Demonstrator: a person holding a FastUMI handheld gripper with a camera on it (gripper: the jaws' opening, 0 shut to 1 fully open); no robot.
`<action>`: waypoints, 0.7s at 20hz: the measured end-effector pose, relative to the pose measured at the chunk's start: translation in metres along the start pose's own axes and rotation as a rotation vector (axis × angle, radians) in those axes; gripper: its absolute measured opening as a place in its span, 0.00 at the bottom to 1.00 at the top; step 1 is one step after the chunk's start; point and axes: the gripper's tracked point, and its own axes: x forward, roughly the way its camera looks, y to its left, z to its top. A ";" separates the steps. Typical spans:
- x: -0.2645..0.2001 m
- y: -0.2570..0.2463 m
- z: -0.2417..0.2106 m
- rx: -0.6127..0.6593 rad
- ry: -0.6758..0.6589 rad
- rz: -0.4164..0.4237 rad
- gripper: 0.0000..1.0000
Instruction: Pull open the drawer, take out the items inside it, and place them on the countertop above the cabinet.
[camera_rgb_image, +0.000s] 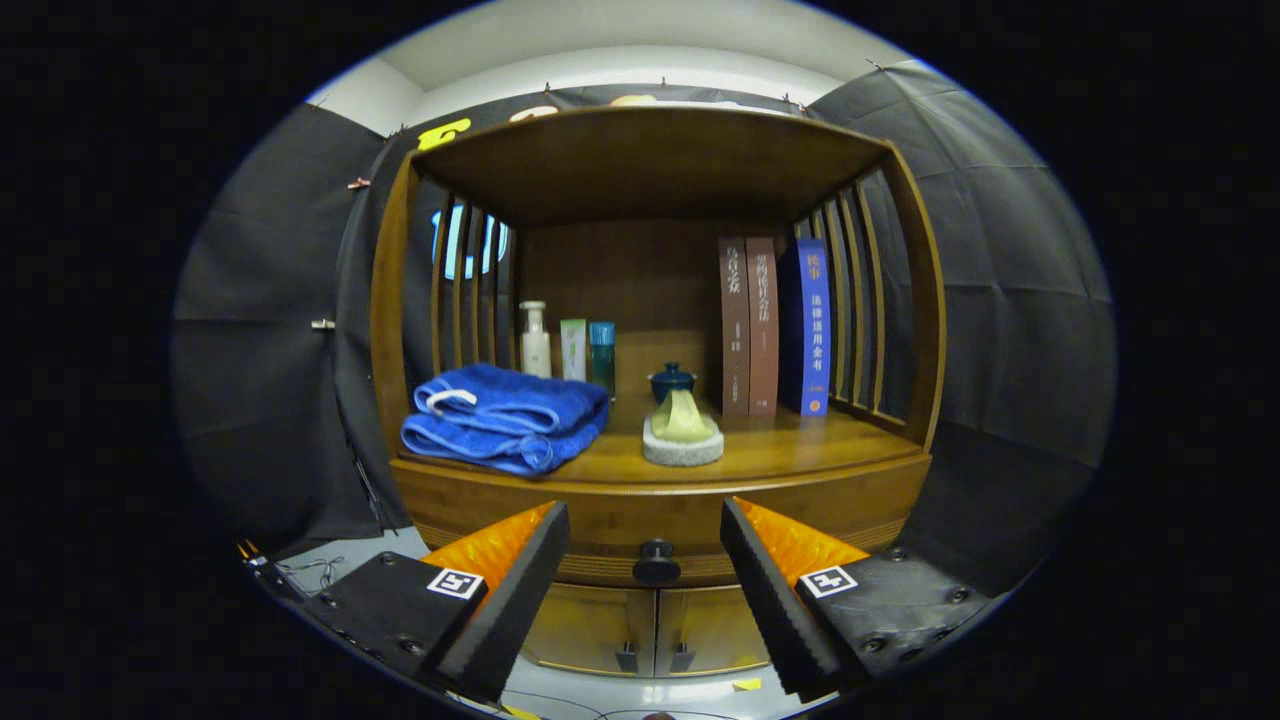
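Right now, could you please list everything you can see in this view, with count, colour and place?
wooden cabinet: one, brown, ahead of the fingers
round drawer knob: one, black, between the fingertips, drawer shut
lower cabinet doors: two, brown, under the drawer
folded terry towel: one, blue, countertop left
toiletry bottles: three, white, green, teal, behind the towel
lidded ceramic pot: one, dark teal, countertop middle
upright books: three, two brown, one blue, countertop right
hand-held gripper: one, fingers open either side of the knob
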 end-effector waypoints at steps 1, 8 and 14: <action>-0.004 0.001 0.013 0.002 -0.004 0.009 0.99; -0.037 0.000 0.107 -0.006 -0.037 0.023 0.99; -0.061 0.002 0.167 0.042 -0.021 0.040 0.98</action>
